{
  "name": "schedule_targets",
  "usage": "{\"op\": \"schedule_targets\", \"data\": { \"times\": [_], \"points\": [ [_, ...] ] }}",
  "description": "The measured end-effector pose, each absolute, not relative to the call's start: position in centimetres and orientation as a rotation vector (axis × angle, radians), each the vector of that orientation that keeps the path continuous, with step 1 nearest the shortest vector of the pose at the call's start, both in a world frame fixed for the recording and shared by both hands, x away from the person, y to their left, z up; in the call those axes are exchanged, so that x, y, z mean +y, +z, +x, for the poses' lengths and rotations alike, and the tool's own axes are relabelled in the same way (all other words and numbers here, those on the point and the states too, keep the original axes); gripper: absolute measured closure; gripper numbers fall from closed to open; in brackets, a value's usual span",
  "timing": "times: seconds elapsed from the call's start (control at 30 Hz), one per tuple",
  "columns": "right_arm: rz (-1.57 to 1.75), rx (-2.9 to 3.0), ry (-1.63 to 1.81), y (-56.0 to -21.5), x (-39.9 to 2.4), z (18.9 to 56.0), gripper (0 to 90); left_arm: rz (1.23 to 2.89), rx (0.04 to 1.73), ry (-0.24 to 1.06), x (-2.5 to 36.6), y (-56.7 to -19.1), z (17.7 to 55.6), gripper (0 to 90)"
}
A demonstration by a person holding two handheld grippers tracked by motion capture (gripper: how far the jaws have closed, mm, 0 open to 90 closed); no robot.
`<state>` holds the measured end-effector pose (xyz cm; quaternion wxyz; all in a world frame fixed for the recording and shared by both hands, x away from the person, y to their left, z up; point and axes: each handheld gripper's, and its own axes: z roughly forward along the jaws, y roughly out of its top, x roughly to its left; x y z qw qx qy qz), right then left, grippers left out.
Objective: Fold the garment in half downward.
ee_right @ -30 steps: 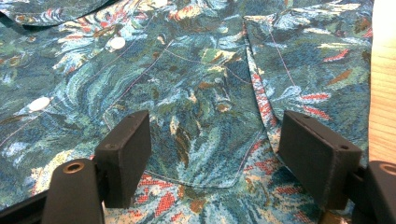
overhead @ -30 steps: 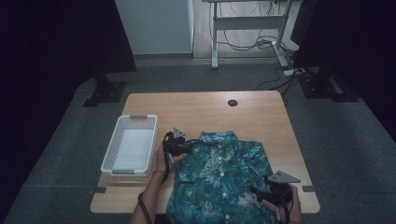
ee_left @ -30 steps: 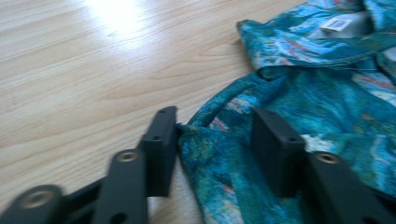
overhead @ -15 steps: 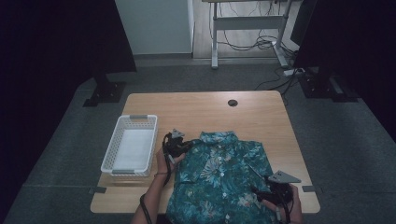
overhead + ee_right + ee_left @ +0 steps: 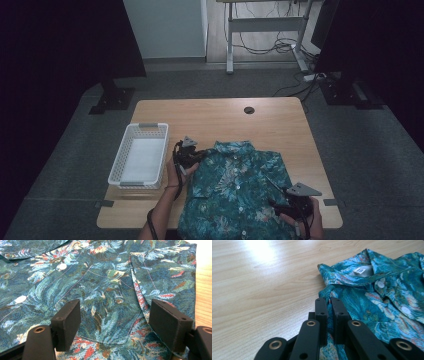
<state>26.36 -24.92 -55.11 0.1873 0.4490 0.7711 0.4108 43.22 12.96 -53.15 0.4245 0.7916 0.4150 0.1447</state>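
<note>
A teal flower-print shirt [image 5: 235, 190] lies buttoned and face up on the wooden table [image 5: 225, 120], collar toward the far side. My left gripper [image 5: 196, 156] is at the shirt's left shoulder. In the left gripper view its jaws [image 5: 328, 301] are pressed together with a fold of the shirt [image 5: 387, 297] pinched between them. My right gripper [image 5: 279, 204] hovers over the shirt's lower right part. In the right gripper view it stands open [image 5: 115, 307], low above the fabric [image 5: 105, 290], with the chest pocket lying below the gap and nothing gripped.
A white plastic basket [image 5: 150, 126] stands on the table to the left of the shirt, close to my left hand. A round cable hole [image 5: 249, 110] sits near the table's far edge. Bare wood stretches beyond the collar.
</note>
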Motion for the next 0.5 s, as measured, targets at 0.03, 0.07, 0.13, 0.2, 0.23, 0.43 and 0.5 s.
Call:
{"op": "schedule_targets", "data": {
  "times": [0.03, 0.07, 0.13, 0.2, 0.23, 0.43, 0.5],
  "points": [
    [1.264, 2.170, 1.156, -55.10, -24.92, 26.35, 25.1, 1.983, 1.034, 0.365, 12.96, -53.07, 43.19, 84.7],
    [1.265, 2.169, 1.156, -55.08, -24.92, 26.36, 25.0, 1.983, 1.033, 0.365, 12.94, -53.01, 43.16, 84.7],
    [1.262, 2.167, 1.155, -55.03, -24.93, 26.38, 25.1, 1.984, 1.031, 0.369, 12.92, -52.94, 43.09, 84.7],
    [1.261, 2.163, 1.158, -54.92, -24.93, 26.41, 25.1, 1.981, 1.031, 0.372, 12.92, -52.87, 43.04, 84.7],
    [1.261, 2.160, 1.160, -54.85, -24.96, 26.45, 25.2, 1.979, 1.030, 0.374, 12.91, -52.82, 43.00, 84.7],
    [1.265, 2.149, 1.157, -54.68, -25.03, 26.59, 25.6, 1.985, 1.015, 0.384, 12.80, -52.47, 42.73, 84.7],
    [1.258, 2.154, 1.151, -54.69, -24.89, 26.63, 25.7, 1.984, 1.013, 0.384, 12.78, -52.39, 42.68, 84.7]
  ]
}}
